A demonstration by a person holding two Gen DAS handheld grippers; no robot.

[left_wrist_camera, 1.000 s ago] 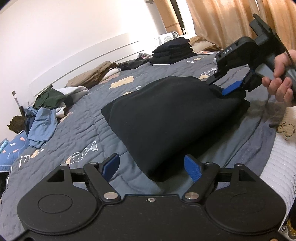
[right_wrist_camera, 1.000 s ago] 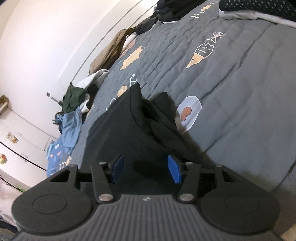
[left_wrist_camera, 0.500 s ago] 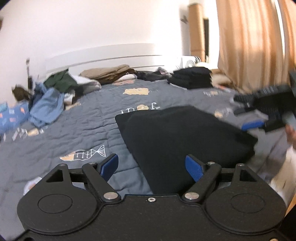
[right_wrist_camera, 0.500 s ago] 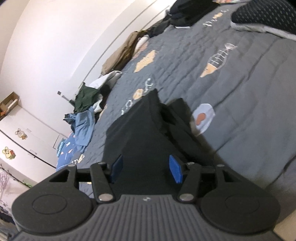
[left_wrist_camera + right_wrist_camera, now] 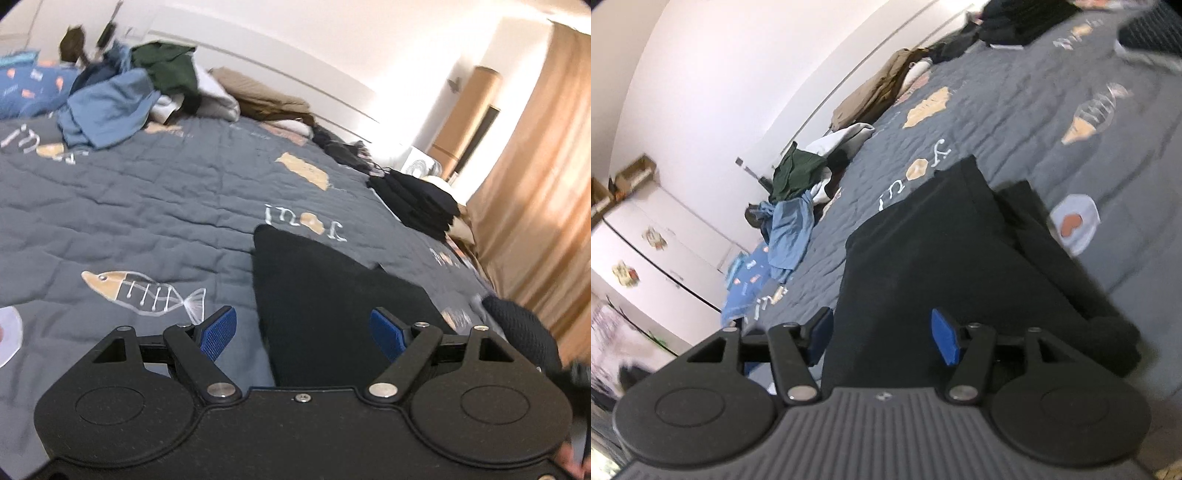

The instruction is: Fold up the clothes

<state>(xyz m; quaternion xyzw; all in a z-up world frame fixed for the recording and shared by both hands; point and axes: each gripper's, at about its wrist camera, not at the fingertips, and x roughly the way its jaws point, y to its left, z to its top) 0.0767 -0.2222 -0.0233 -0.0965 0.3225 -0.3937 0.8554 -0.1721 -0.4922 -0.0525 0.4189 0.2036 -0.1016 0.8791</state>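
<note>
- Black folded garment (image 5: 332, 295) lies on the grey quilt (image 5: 147, 206) ahead of the left gripper (image 5: 304, 330), jaws apart and empty; bare quilt spreads left, clothes heap (image 5: 122, 88) far.
- Right gripper (image 5: 882, 334), jaws apart, hovers over the garment's near edge; open quilt right.

Folded garment (image 5: 325, 288) on quilt (image 5: 147, 206) w/ unfolded pile (image 5: 122, 92) behind-left, folded stack (image 5: 417, 199) behind-right

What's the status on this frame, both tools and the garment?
Left tool open, empty. Right tool open, empty, over the black garment. Garment folded flat on the grey quilt. Nothing in the way.
</note>
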